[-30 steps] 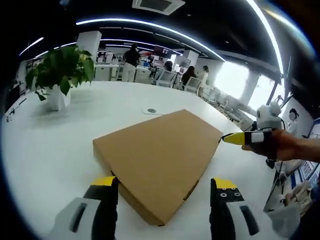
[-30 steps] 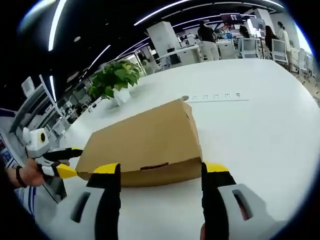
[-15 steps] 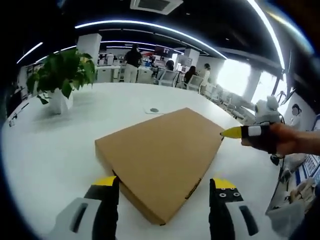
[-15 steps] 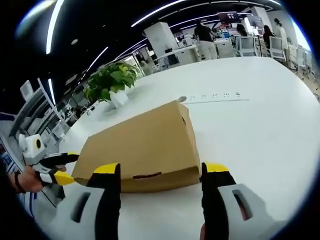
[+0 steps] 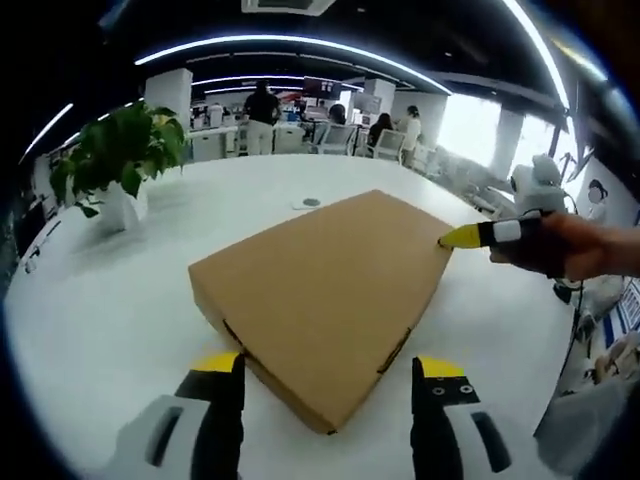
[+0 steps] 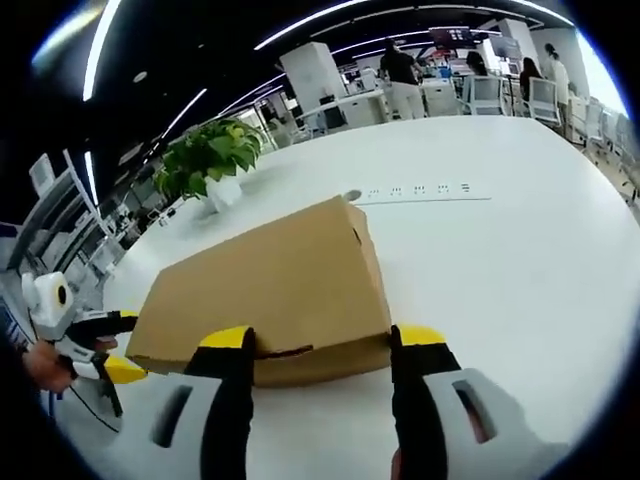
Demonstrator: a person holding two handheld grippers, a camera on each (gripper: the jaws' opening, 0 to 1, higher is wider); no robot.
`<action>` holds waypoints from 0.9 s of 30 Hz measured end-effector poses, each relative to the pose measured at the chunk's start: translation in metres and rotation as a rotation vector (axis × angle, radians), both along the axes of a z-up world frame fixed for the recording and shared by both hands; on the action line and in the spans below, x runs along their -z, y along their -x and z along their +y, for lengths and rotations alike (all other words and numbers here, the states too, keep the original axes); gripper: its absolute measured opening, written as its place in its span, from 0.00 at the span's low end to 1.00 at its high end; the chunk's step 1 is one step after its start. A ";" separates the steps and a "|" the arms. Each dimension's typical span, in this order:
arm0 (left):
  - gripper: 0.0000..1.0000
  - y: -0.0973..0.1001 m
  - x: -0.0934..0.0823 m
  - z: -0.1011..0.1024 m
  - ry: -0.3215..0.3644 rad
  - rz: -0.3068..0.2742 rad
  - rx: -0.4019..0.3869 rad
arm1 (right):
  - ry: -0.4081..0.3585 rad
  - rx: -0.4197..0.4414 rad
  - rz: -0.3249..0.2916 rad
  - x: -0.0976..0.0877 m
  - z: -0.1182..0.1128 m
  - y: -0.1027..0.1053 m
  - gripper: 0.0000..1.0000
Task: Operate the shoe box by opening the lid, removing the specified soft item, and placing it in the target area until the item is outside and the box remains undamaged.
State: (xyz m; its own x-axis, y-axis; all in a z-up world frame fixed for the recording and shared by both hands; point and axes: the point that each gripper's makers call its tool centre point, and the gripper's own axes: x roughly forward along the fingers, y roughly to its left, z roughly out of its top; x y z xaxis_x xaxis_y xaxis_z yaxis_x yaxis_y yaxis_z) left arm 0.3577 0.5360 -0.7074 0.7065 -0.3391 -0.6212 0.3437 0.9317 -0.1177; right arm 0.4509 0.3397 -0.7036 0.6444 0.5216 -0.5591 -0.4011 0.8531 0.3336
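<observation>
Left gripper view showed the broad white round-edged table [image 5: 90, 300] carrying the flat brown cardboard shoe box [image 5: 320, 290], which lay closed near the table's middle with its lid down. The specified soft item was presumably inside; it could not be seen. Behind the box stood the green leafy plant in a white pot [image 5: 115, 165], well apart from it.

The left gripper [image 5: 325, 400] had its yellow-tipped black jaws spread wide, straddling the box's near corner without touching it. The right gripper [image 6: 320, 375] was likewise spread, its jaws standing either side of the box's short end, with the slot in that end between them. In the left gripper view, the right gripper's yellow tip sat just beside the box's far corner.

Risk assessment: the lid seam was thin. Closing a jaw on the wall instead of the lid edge would probably crush or tear the cardboard. Lifting one end without the other gripper bracing the box would likely slide it across the smooth table.

Compared with one second earlier, both cameras had drawn closer to the box, which appeared larger in each view. The box itself appeared unmoved, the lid stayed shut, and both grippers remained spread.
</observation>
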 end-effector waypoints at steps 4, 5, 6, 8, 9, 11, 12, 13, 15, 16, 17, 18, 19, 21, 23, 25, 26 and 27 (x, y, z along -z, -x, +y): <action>0.60 -0.001 0.001 0.003 -0.017 0.000 0.003 | 0.026 -0.012 -0.022 0.001 0.005 0.004 0.58; 0.59 0.000 0.002 0.005 -0.030 0.000 0.007 | 0.025 -0.009 -0.025 0.001 0.004 0.004 0.58; 0.59 0.001 0.002 0.005 -0.030 0.000 0.007 | 0.025 -0.006 -0.023 0.001 0.004 0.004 0.58; 0.58 0.004 0.001 0.009 -0.027 0.002 0.005 | 0.025 -0.003 -0.022 0.001 0.007 0.006 0.58; 0.58 0.005 0.001 0.011 -0.027 0.003 0.004 | 0.026 0.000 -0.021 0.001 0.009 0.009 0.58; 0.57 0.008 0.001 0.015 -0.026 0.004 0.001 | 0.022 0.002 -0.021 0.001 0.014 0.014 0.57; 0.56 0.010 0.001 0.018 -0.029 0.003 -0.002 | 0.020 0.003 -0.022 0.001 0.015 0.015 0.57; 0.56 0.013 0.001 0.021 -0.033 0.003 -0.002 | 0.020 0.003 -0.022 0.002 0.018 0.017 0.57; 0.55 0.018 0.001 0.027 -0.035 0.002 -0.001 | 0.018 0.001 -0.020 0.002 0.023 0.021 0.57; 0.55 0.021 0.001 0.031 -0.035 0.004 0.000 | 0.019 0.001 -0.019 0.002 0.025 0.023 0.57; 0.55 0.024 0.001 0.033 -0.034 0.004 0.000 | 0.019 0.004 -0.015 0.004 0.027 0.022 0.57; 0.55 0.025 0.001 0.037 -0.031 0.009 -0.002 | 0.021 0.016 -0.008 0.004 0.029 0.024 0.57; 0.55 0.027 0.000 0.039 -0.033 0.011 -0.002 | 0.022 0.042 0.002 0.004 0.031 0.028 0.56; 0.54 0.034 0.000 0.042 -0.036 0.014 -0.002 | 0.018 0.061 0.001 0.005 0.035 0.033 0.55; 0.54 0.042 -0.001 0.048 -0.035 0.014 -0.006 | 0.015 0.072 -0.004 0.006 0.041 0.040 0.55; 0.54 0.051 -0.001 0.056 -0.033 0.016 -0.011 | 0.013 0.065 -0.004 0.006 0.049 0.046 0.55; 0.54 0.054 -0.001 0.059 -0.033 0.016 -0.012 | 0.013 0.061 0.001 0.007 0.053 0.050 0.54; 0.54 0.059 -0.002 0.063 -0.030 0.016 -0.012 | 0.016 0.055 0.003 0.007 0.056 0.053 0.54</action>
State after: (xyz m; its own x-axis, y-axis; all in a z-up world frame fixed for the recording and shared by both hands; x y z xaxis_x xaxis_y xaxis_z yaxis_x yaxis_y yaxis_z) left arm 0.2986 0.5994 -0.7059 0.7004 -0.3118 -0.6420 0.3310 0.9389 -0.0948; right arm 0.3979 0.3959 -0.7105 0.6700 0.4770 -0.5688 -0.3530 0.8788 0.3211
